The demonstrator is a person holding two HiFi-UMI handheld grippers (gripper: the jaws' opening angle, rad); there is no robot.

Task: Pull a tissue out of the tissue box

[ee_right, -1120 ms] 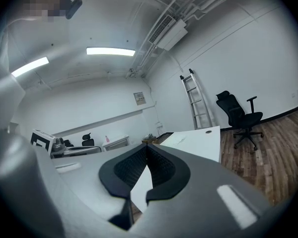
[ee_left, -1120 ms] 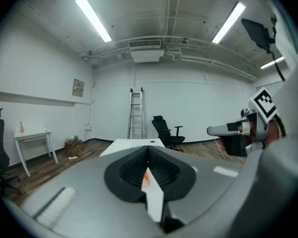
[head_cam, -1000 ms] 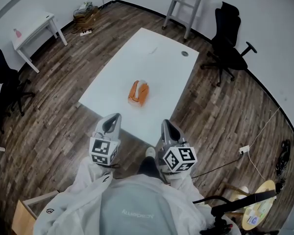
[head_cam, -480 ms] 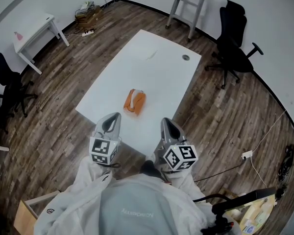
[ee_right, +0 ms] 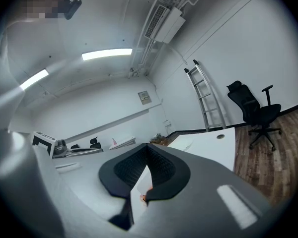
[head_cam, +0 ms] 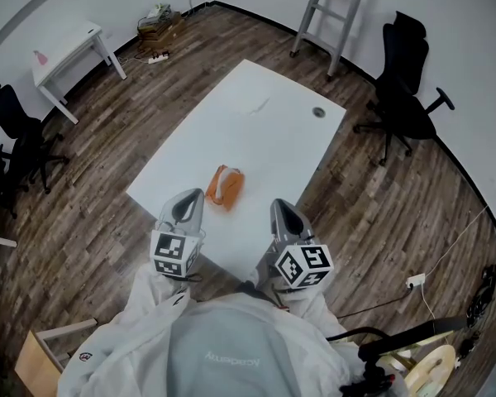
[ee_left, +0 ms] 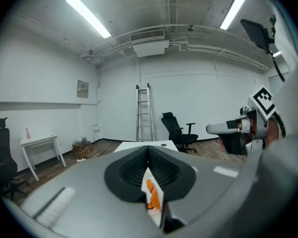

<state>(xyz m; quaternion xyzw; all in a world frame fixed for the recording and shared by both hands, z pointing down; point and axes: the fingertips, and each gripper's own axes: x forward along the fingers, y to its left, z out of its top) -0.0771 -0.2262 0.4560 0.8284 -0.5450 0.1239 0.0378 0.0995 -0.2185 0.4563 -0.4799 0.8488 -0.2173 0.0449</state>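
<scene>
Left hand-held gripper (head_cam: pixel 192 198) and right hand-held gripper (head_cam: pixel 279 207) are hovering closed near the box (head_cam: pixel 225 186); left unopened, they risk shoving it.

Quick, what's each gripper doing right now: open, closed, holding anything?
Left gripper: closed, holding nothing.
Right gripper: closed, holding nothing.

White table (head_cam: pixel 273 139) is set on wood-plank floor (head_cam: pixel 107 222). Orange tissue box (head_cam: pixel 225 187) is placed towards the near end. Thin white scrap (head_cam: pixel 259 106) and round grommet (head_cam: pixel 318 112) are seen at the far end.
</scene>
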